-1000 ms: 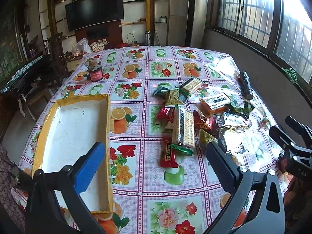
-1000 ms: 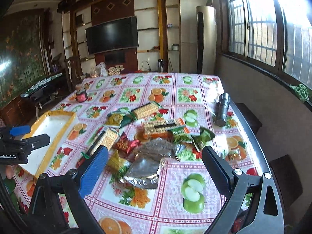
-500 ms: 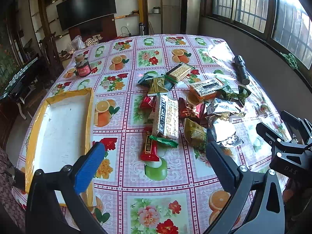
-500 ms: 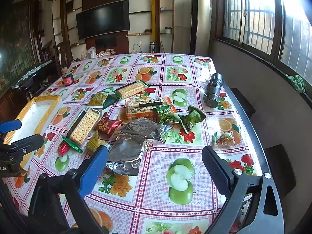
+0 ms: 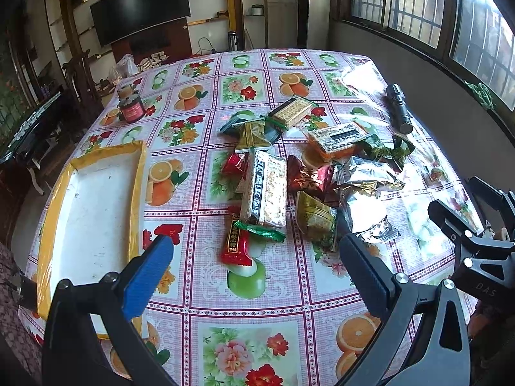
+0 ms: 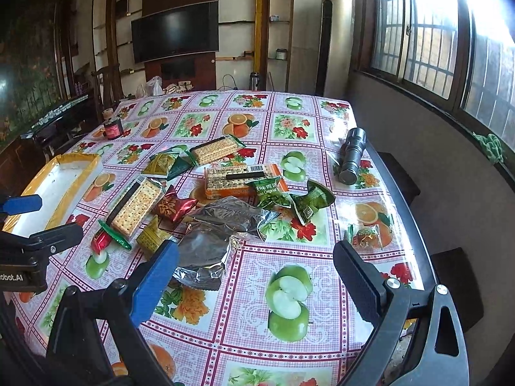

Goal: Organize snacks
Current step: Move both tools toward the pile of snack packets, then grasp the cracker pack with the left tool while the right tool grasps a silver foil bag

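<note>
Nearest, the left gripper (image 5: 254, 257) hangs above the fruit-print tablecloth (image 5: 251, 292) with jaws spread wide and nothing between them; the right gripper (image 6: 256, 265) is likewise agape and empty. Beyond them a small red packet (image 5: 236, 243) lies at the near edge of the snack pile (image 5: 289, 173). The yellow-rimmed tray (image 5: 136, 173) sits to the left, apart from the pile. Farther off, a flashlight (image 6: 352, 156) and dark jar (image 5: 131, 109) stand.

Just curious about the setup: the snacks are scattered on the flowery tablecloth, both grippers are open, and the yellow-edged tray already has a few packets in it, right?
Not quite. The tray has no packets in it, as the left wrist view shows. The snacks do lie scattered on the tablecloth, and the left gripper and right gripper are open.
</note>
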Available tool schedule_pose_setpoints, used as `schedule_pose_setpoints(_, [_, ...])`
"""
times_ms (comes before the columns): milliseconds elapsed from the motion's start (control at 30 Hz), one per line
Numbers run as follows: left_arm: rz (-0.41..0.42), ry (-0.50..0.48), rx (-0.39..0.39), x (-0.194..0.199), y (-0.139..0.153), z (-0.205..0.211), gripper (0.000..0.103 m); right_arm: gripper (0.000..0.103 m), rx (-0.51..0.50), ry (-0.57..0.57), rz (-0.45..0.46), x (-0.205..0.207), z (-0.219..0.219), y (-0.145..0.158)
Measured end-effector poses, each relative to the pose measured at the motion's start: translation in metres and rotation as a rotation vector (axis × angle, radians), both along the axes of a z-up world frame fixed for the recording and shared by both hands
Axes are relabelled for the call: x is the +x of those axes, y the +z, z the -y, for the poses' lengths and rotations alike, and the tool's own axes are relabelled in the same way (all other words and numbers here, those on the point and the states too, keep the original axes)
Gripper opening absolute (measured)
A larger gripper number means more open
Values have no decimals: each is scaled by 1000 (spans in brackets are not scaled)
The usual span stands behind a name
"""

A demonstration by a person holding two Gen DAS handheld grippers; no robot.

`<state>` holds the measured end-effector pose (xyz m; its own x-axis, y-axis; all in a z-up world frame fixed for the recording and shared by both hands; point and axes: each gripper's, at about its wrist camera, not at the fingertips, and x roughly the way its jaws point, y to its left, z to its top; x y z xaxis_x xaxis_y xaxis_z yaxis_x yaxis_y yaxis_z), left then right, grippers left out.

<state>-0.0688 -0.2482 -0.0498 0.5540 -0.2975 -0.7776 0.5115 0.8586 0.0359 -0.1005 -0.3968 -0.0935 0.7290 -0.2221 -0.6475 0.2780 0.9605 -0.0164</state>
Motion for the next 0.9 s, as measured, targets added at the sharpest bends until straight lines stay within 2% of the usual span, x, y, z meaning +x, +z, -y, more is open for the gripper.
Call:
schedule_pose_setpoints(367, [-18, -7, 2, 8, -6, 2, 103, 97, 52, 36, -5, -1, 2, -8])
schedule_pose_setpoints(900, [-51, -17, -14, 41, -17, 2, 103, 94, 156, 47, -29, 14, 15, -23])
